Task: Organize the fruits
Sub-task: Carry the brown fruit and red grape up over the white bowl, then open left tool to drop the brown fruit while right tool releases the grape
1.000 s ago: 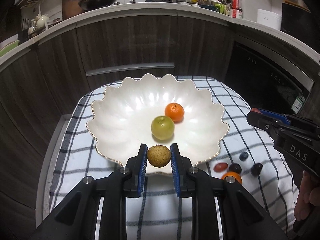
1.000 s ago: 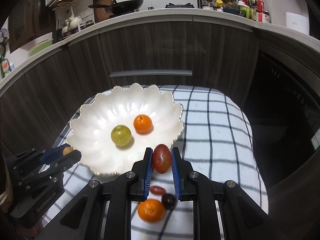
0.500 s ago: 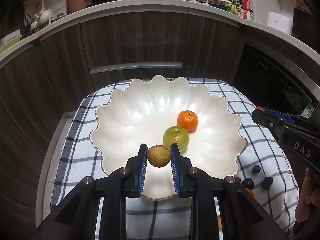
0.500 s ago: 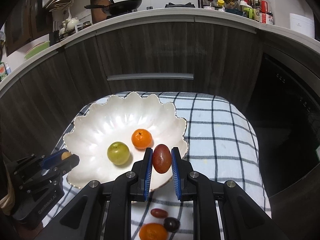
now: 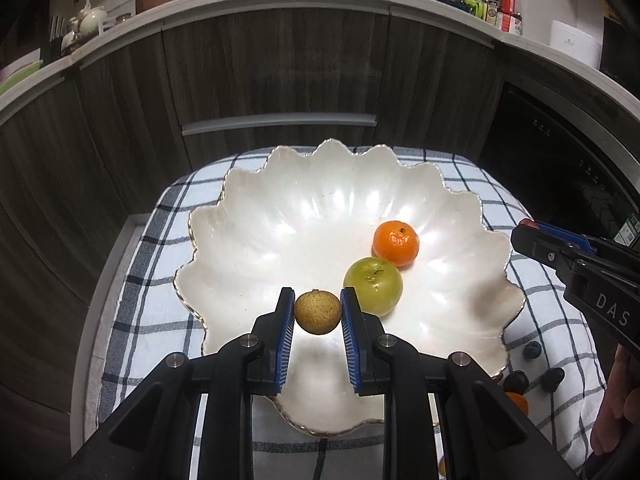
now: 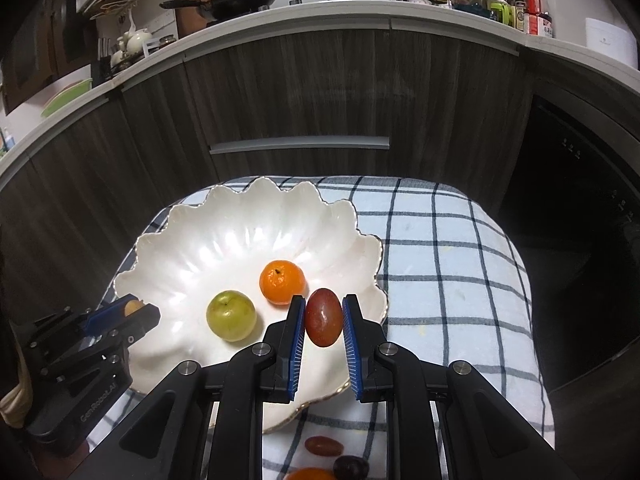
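Both pairs of jaws are clamped on fruit: I see my left gripper (image 5: 317, 312) pinching a small brown fruit (image 5: 317, 312) over the scalloped white bowl's (image 5: 256, 208) near rim, my right gripper (image 6: 323, 317) squeezing a dark red fruit (image 6: 323, 317) above its right edge, beside the orange (image 6: 282, 282) and green fruit (image 6: 231, 315).

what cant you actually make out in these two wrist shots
- Loose fruit on the checked cloth: cut off by the bottom edge and right gripper in the right wrist view, so no count.
- Bowl near rim: hidden behind left gripper in the left wrist view.
- Counter bottles: labels too small.
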{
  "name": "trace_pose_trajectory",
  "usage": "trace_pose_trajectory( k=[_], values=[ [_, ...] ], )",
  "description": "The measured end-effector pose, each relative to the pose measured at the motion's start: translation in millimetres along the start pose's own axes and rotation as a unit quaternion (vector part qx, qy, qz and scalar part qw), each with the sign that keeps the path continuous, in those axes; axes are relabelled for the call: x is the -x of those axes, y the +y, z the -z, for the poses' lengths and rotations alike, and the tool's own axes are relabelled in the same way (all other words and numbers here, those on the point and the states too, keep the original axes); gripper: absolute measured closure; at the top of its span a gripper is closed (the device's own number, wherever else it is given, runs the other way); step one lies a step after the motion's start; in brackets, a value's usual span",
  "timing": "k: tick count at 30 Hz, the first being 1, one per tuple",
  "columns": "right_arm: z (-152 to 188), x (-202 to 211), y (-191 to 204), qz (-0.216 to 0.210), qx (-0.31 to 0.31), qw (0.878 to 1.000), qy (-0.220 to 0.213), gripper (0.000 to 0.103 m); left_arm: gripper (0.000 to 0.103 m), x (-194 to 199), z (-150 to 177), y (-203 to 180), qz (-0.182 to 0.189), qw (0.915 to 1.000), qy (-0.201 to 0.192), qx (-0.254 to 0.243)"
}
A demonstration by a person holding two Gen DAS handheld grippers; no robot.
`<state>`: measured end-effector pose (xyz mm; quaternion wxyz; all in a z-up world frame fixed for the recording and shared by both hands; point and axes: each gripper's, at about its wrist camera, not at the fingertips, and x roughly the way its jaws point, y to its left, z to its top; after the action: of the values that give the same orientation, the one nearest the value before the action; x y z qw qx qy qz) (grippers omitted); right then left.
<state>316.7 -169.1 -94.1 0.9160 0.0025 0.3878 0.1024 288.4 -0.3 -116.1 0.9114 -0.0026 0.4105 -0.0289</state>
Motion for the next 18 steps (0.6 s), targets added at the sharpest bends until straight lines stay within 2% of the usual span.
trace_pose_trajectory(
  k=[6,12,13,15,16,18],
  values=[
    [-0.4,-10.8,2.6,-0.003,0.000,1.000,0.017,0.083,0.079,-6.1,0.9,3.7,-0.001,0.9999,0.009,0.007],
    [-1.3,-11.9,5.6,0.000,0.005,1.000,0.020,0.080,0.057,-2.6,-0.9,5.4,-0.002,0.9999,0.003,0.012],
    [-1.6,-11.6,5.4,0.001,0.007,1.000,0.020,0.077,0.055,-1.8,-1.1,5.5,-0.002,0.9999,0.002,0.013],
    [-2.0,-8.8,4.9,0.002,0.006,1.000,0.015,0.062,0.051,0.4,-1.2,5.8,-0.004,0.9999,-0.001,0.013],
    [-1.9,-7.5,4.6,0.003,0.005,1.000,0.012,0.059,0.048,1.4,-1.0,5.6,-0.005,0.9999,-0.003,0.013],
    [-2.9,-3.6,3.5,0.009,0.004,1.000,0.006,0.046,0.043,4.7,-0.8,5.4,-0.010,0.9998,-0.006,0.013]
  ],
)
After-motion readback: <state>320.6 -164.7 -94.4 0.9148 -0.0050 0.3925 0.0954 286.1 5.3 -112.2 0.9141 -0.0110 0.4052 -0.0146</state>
